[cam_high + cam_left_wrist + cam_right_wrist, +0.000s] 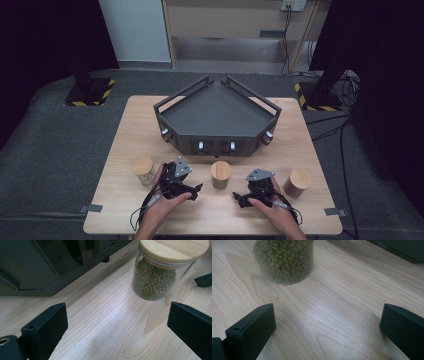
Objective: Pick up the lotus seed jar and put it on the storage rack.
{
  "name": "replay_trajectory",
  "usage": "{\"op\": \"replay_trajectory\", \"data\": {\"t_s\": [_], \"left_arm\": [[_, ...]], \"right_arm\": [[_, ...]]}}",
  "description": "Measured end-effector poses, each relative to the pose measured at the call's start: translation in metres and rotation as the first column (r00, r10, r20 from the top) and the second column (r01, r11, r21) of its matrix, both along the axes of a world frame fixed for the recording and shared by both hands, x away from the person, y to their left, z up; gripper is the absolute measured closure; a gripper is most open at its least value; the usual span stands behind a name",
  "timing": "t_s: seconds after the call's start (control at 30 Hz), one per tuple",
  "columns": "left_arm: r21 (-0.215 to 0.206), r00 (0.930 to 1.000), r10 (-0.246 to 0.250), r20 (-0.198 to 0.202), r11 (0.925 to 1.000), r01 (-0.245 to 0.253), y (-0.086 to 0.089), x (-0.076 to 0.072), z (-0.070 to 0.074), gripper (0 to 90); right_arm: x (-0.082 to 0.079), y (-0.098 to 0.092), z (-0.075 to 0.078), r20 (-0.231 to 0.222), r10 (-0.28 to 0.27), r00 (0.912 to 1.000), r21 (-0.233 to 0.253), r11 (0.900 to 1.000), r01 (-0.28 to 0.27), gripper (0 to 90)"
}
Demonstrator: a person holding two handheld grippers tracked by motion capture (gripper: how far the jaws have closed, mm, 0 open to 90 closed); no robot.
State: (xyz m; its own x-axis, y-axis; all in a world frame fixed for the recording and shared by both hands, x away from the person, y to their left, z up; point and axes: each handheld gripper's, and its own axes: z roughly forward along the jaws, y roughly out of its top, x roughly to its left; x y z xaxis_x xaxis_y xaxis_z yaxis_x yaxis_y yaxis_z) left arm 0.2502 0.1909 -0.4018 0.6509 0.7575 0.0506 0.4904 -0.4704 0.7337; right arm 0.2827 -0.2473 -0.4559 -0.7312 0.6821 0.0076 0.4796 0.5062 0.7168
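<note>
A round clear-glass jar of green mung beans (221, 174) with a flat bamboo lid stands low in the middle of the high view on the pale, grained wooden table (125, 130), between the left gripper (192, 191) and the right gripper (239, 198). Both grippers have their blocky matte-black jaws spread wide over bare wood, touching nothing. Behind the jar sits a dark angular metal tray (215, 112) with railed edges.

Clear glass jar (155, 280), wooden lid (172, 248)
</note>
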Motion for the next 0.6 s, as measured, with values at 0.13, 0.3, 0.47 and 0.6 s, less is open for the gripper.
{"op": "replay_trajectory", "data": {"t_s": [0.13, 0.3, 0.47, 0.6], "left_arm": [[-0.001, 1.0000, 0.001, 0.003, 1.0000, -0.001, 0.003, 0.000, 0.004, 1.9], [-0.006, 1.0000, 0.007, 0.006, 1.0000, -0.007, 0.007, -0.001, 0.008, 1.9], [-0.005, 0.9999, 0.008, 0.007, 1.0000, -0.008, 0.011, -0.001, 0.013, 1.9], [-0.008, 0.9998, 0.013, 0.014, 0.9999, -0.013, 0.014, -0.001, 0.017, 1.9]], "right_arm": [[0.000, 0.000, 0.000, 0.000, 0.000, 1.0000, 0.000, 1.000, 0.000, 0.7], [0.000, 0.000, 0.000, 0.000, 0.000, 1.0000, 0.000, 1.000, 0.000, 0.7], [0.000, 0.000, 0.000, 0.000, -0.001, 1.0000, 0.000, 1.000, 0.001, 0.7], [0.000, 0.000, 0.000, 0.000, 0.000, 1.0000, 0.000, 1.000, 0.000, 0.7]]}}
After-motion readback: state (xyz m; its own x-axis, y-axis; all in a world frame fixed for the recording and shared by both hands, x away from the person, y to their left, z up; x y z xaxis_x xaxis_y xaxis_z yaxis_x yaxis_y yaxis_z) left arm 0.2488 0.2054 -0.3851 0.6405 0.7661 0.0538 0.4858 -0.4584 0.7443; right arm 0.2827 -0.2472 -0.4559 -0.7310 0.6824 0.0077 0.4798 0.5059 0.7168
